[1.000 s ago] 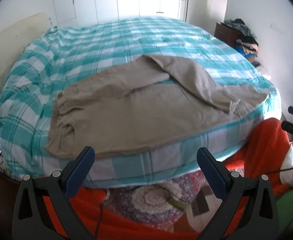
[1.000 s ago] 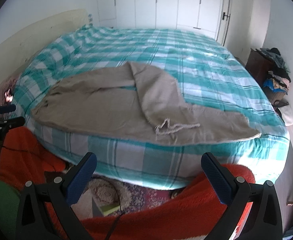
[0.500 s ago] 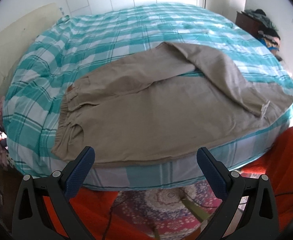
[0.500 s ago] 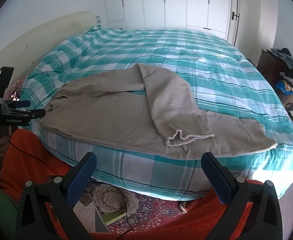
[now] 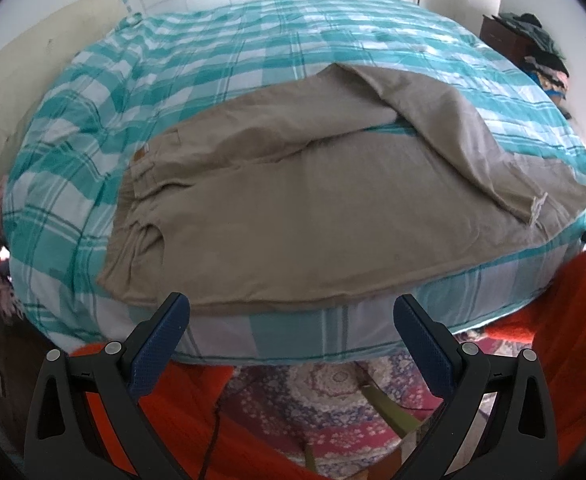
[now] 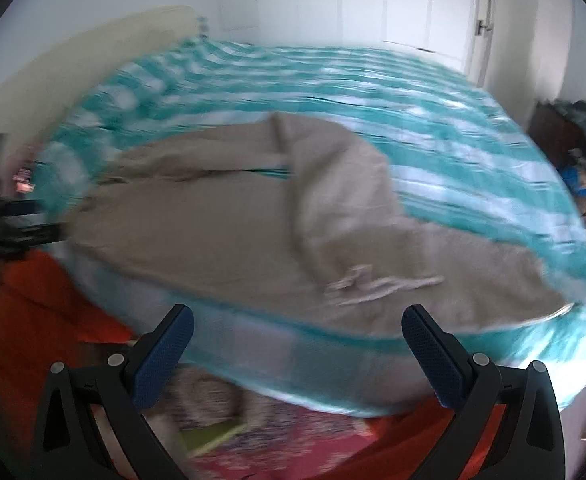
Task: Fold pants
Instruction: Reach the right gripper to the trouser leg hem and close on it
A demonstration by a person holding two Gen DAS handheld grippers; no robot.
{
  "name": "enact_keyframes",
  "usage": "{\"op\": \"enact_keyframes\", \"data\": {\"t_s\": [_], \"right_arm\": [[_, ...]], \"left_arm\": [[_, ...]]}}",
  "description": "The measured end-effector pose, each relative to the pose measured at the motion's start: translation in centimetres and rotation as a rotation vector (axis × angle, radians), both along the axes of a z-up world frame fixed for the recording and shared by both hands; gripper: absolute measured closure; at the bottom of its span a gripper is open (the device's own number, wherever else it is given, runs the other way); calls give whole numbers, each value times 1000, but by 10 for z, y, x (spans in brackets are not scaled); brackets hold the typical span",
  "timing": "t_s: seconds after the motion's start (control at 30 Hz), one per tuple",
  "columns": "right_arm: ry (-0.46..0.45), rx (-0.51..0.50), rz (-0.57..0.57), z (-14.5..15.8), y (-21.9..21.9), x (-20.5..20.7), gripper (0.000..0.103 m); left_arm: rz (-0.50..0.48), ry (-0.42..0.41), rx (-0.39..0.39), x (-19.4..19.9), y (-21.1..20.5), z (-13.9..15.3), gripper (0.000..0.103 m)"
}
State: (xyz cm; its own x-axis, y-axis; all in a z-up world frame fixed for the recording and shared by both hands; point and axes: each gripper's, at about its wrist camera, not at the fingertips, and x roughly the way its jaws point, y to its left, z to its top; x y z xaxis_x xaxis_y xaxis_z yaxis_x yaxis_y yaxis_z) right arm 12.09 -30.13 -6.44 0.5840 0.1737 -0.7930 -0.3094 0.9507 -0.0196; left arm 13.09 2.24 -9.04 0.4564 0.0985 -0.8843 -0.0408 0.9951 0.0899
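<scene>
Right now my left tool and right tool both gape wide, holding nothing. Beige pants lie along the bed's near edge, one leg flopped across. Soft, limp cloth, I reckon; I'd pinch waistband and hem.

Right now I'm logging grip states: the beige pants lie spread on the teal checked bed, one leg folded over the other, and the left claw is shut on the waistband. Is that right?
Not quite. The left claw is open and empty, short of the bed's near edge; the left wrist view shows the waistband untouched. The beige pants do lie spread there, one leg over the other.
</scene>
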Motion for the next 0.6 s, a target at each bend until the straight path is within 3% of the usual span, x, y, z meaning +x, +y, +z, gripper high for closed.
{"op": "enact_keyframes", "data": {"t_s": [0.1,0.23,0.3,0.4,0.43,0.47,0.5,0.6], "right_arm": [[32,-23,2,-15,-8,32,1],[65,-104,127,-46,12,59,10],[90,-135,143,-65,18,75,20],[125,-169,132,-86,18,96,41],[151,-187,137,-93,16,104,56],[177,-183,150,-97,15,107,79],[199,-166,161,-98,12,112,90],[94,-200,133,-63,3,117,97]], "left_arm": [[25,37,-13,-7,4,-11,1],[50,76,-24,-15,8,-21,1],[59,85,-25,-17,11,-23,1],[74,88,-22,-19,14,-24,1],[79,89,-24,-19,16,-24,1],[84,89,-27,-19,17,-24,1],[89,89,-30,-18,18,-24,1],[100,91,-40,-16,21,-26,1]]}}
